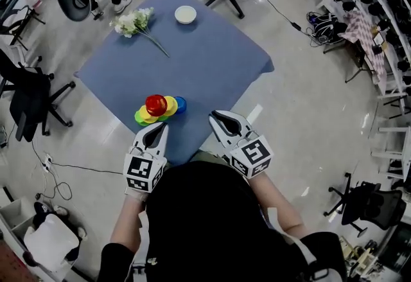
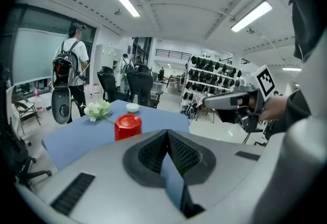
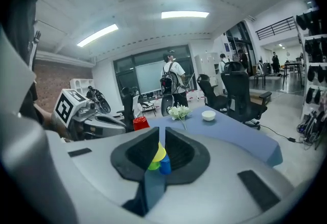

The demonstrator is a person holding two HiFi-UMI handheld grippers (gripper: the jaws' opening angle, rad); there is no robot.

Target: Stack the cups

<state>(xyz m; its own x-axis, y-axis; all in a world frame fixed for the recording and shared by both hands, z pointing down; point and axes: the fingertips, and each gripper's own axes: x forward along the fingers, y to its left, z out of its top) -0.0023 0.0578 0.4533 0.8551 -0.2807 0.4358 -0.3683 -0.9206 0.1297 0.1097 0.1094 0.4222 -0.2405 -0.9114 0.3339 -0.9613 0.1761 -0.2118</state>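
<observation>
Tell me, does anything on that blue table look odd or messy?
Nothing is spilled or broken. The flowers lie flat on the table, with no vase. The cups huddle near its front edge, with the red cup sitting atop the others rather than all in one neat column.

We hold both grippers out in front of us, side by side and well apart, tips by the near edge of the table (image 1: pixel 212 62), pointing slightly downward. Our left gripper (image 1: pixel 161 126) has its jaws pressed together. Our right gripper (image 1: pixel 214 115) has its jaws a narrow slit apart, gripping nothing.
</observation>
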